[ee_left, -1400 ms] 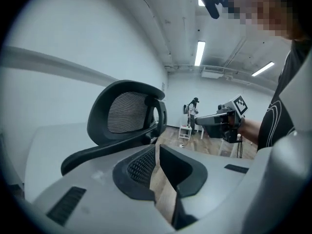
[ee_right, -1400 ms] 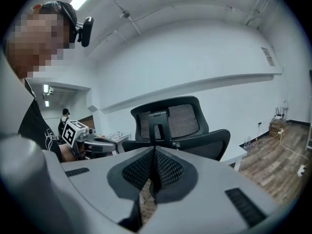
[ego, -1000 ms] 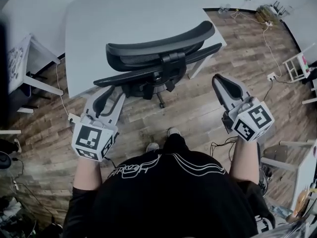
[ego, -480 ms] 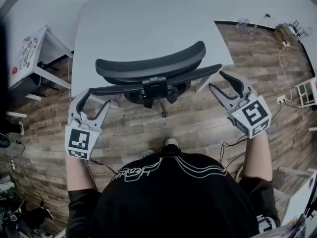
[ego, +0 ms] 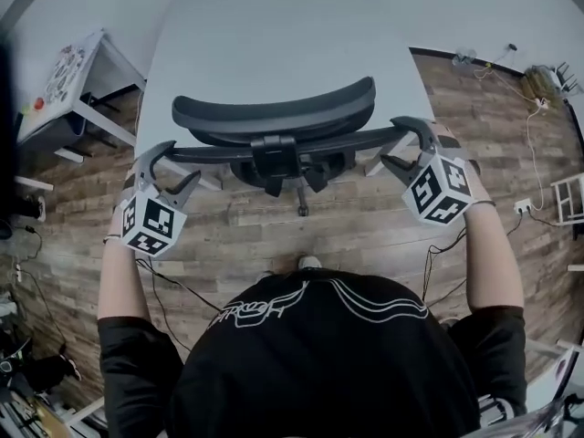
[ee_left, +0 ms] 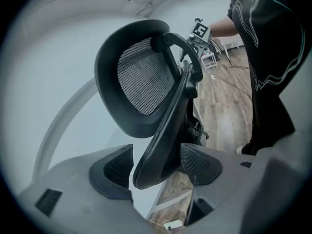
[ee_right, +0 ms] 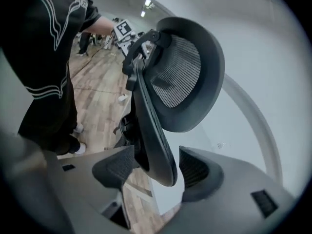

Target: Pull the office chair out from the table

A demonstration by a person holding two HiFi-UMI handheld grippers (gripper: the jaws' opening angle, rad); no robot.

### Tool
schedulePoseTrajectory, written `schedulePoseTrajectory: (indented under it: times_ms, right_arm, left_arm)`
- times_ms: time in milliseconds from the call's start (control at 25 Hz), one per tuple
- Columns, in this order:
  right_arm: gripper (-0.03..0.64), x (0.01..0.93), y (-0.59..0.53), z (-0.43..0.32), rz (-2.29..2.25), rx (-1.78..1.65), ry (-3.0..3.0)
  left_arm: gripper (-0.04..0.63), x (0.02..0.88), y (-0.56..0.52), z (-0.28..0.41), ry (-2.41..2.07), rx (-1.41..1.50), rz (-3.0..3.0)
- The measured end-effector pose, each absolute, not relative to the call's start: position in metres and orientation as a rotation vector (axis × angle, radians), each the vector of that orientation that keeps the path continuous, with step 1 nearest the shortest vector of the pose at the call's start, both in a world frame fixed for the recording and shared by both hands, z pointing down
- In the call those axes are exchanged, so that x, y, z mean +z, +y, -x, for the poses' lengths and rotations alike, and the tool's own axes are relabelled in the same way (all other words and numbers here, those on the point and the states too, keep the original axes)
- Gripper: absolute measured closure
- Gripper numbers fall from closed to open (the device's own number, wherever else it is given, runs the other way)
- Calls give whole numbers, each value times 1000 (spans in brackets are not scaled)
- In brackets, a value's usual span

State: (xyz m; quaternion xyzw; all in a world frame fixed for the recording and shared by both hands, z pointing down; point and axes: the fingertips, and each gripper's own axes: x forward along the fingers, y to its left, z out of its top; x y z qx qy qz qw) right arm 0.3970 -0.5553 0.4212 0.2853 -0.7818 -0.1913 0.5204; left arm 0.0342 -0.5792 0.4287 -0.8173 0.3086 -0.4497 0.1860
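Head view: the office chair (ego: 274, 115) stands tucked at the bench (ego: 274, 35). The left tool (ego: 176, 162) and right tool (ego: 405, 142) are at the ends of its backrest (ego: 351, 140).

Left gripper view: the jaws have just been opening and stand wide, with the backrest between them, not clamped.

Right gripper view: it is the same here.

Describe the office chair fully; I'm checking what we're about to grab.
The office chair is black, plastic-looking, with a curved mesh headrest above a thin arched back, tucked upright against the pale table. Each end of the back sits unclamped between the jaws, just opened wide, of the left gripper and right gripper.
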Motion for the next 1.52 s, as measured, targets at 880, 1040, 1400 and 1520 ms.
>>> schedulePoseTrajectory:
  times_ms: [880,1040,1400,1520]
  right_arm:
    - [422,438,-566,-401,-540,-510,-1761]
    - [422,439,-566,-401,-540,-468,-1743]
    - [420,441,-566,-403,-588,-400,-1696]
    - [420,440,-566,-403,-604,-376,-1675]
  left_arm:
    - [405,457,-601,-28,676,-1518,2024]
    - [405,457,-602,-27,693,-1559,2040]
    - [403,457,-605,-27,744,-1562,2045]
    - [402,456,-605,-26,761,-1560,2049]
